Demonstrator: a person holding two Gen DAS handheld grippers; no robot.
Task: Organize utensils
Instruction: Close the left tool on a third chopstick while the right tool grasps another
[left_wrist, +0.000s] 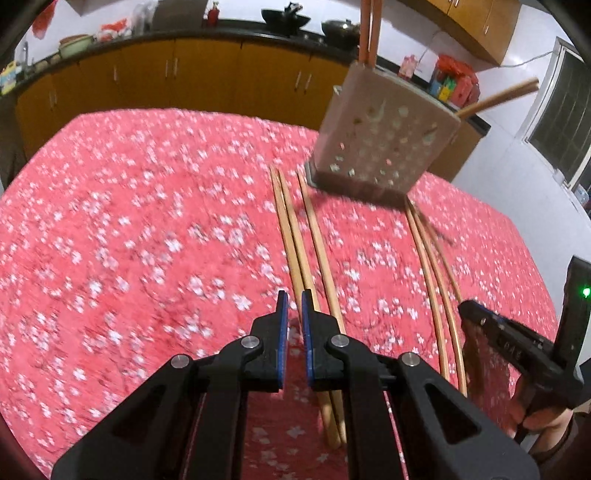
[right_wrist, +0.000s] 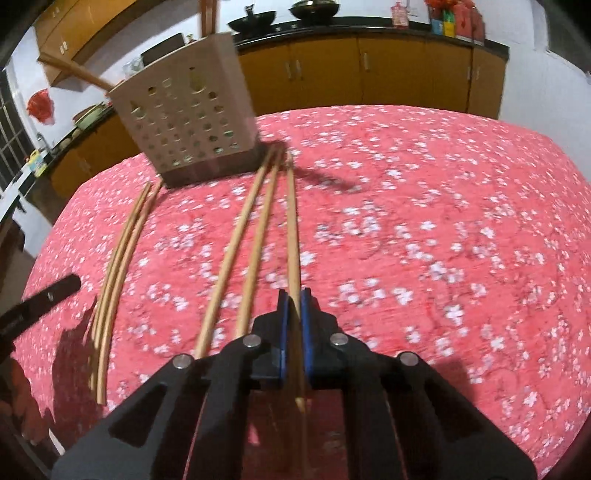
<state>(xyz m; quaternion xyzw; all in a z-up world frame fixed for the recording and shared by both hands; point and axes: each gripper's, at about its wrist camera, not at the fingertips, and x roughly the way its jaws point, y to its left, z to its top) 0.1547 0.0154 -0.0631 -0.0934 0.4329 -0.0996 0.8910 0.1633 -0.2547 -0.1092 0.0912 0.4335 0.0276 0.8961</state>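
Six chopsticks (right_wrist: 225, 254) lie flat; one holder (right_wrist: 184, 122) stands.

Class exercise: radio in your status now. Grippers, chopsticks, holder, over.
Left gripper shut, empty, above left chopsticks. Right gripper shut on one chopstick. Others loose on red cloth. Holder ahead, path clear.

Black fingers (left_wrist: 282, 306), seemingly blue-padded

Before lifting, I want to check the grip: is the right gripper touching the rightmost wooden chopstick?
Touching. The right wrist view shows the wooden chopstick running between the blue pads of the right gripper, with no gap on either side.
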